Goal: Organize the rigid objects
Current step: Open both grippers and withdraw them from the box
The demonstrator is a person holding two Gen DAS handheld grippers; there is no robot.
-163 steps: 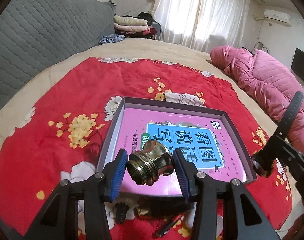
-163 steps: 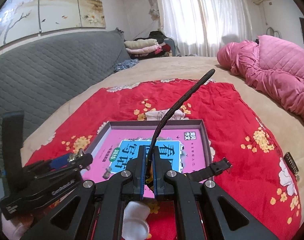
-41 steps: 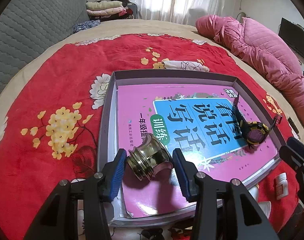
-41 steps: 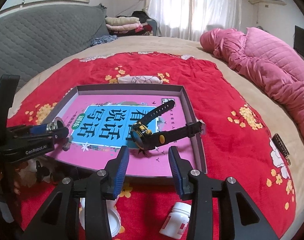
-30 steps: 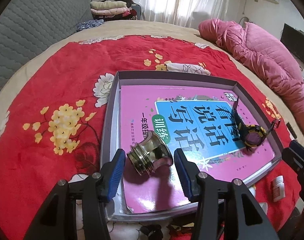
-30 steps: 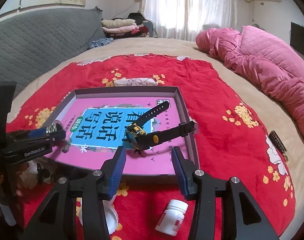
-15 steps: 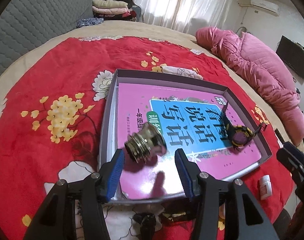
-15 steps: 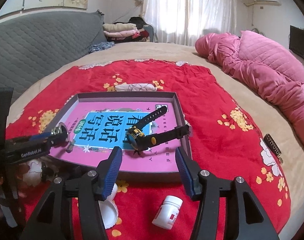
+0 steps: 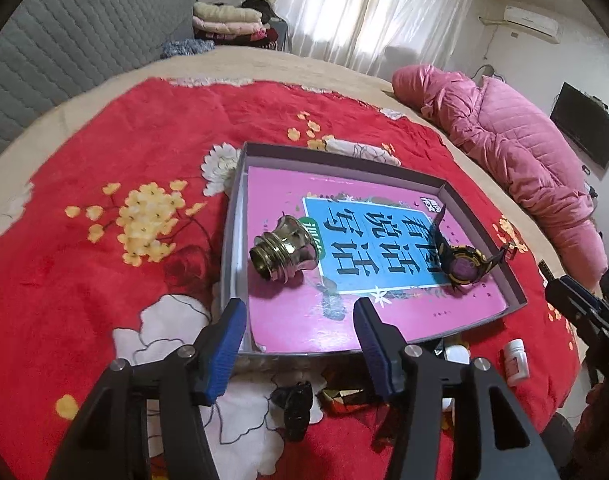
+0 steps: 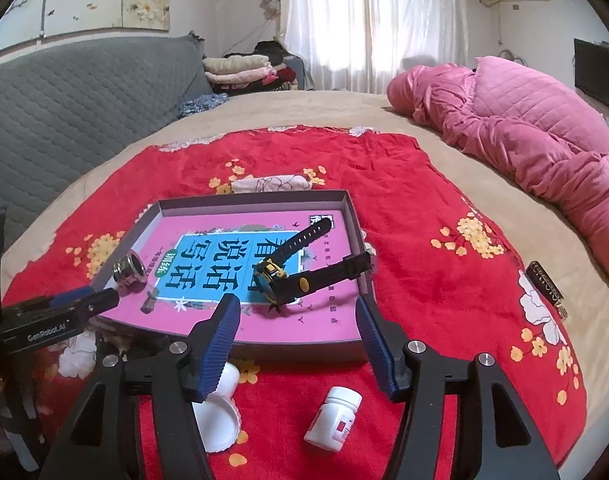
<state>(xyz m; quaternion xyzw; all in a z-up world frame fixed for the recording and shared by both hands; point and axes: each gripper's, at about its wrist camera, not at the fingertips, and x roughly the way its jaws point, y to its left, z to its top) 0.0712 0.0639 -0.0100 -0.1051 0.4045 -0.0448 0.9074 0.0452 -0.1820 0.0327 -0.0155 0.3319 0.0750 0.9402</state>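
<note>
A grey tray (image 9: 484,232) lined with a pink book lies on the red blanket; it also shows in the right wrist view (image 10: 356,220). A brass fitting (image 9: 284,248) lies on its side in the tray's left part, also in the right wrist view (image 10: 129,271). A black and yellow watch (image 9: 464,262) lies at the tray's right, also in the right wrist view (image 10: 296,276). My left gripper (image 9: 298,330) is open and empty, just short of the fitting. My right gripper (image 10: 298,330) is open and empty at the tray's near edge.
A white pill bottle (image 10: 334,418) and a white cap (image 10: 218,412) lie on the blanket in front of the tray. A small black object (image 9: 296,408) lies near my left gripper. A pink jacket (image 10: 524,128) lies at the right. A dark tag (image 10: 546,286) lies on the blanket's right edge.
The left gripper let go of the brass fitting in the tray and drew back. The right gripper left the watch in the tray, opened and pulled back toward the near edge.
</note>
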